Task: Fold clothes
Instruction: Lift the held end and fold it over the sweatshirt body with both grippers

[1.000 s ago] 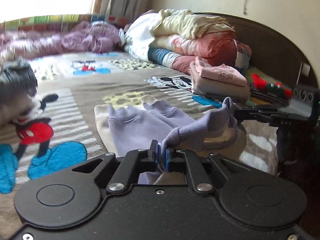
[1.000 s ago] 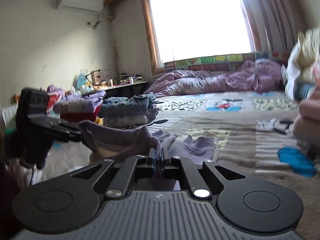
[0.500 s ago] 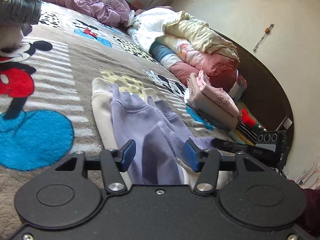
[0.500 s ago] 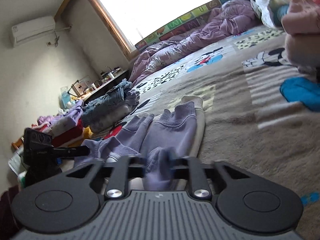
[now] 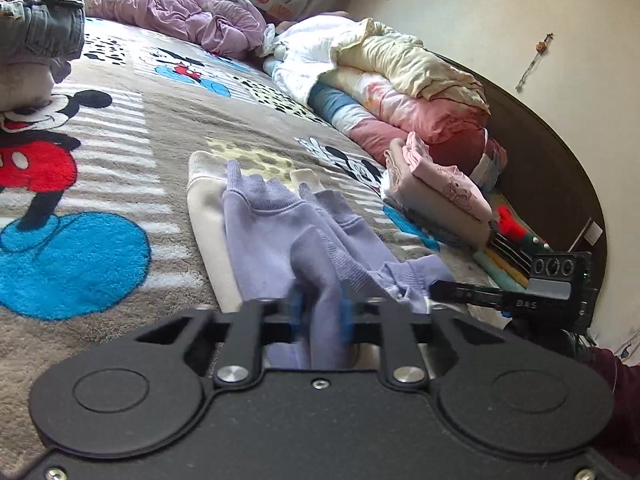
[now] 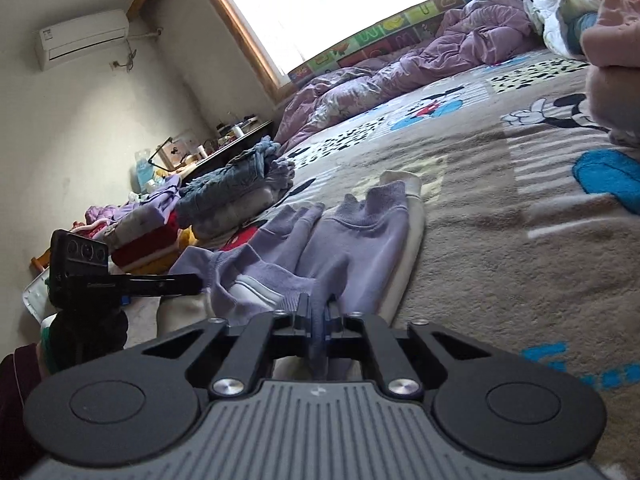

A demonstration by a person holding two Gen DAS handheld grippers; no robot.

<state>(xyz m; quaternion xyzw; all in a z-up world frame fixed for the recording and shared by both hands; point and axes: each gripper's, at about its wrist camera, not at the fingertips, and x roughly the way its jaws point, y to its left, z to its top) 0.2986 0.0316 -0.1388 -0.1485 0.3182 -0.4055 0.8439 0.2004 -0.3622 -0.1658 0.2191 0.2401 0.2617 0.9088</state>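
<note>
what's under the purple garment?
A cream garment lies under the purple garment; its cuff and one long edge stick out on the patterned blanket. The rest of it is covered.

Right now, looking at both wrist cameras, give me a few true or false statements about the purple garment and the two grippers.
1. The right gripper is shut on the purple garment. True.
2. The purple garment hangs in the air. False: it lies on the cartoon blanket.
3. The folded pink clothes lie beside the purple garment. True.
4. The left gripper is empty. False: purple fabric runs between its jaws, which have just been closing.
</note>
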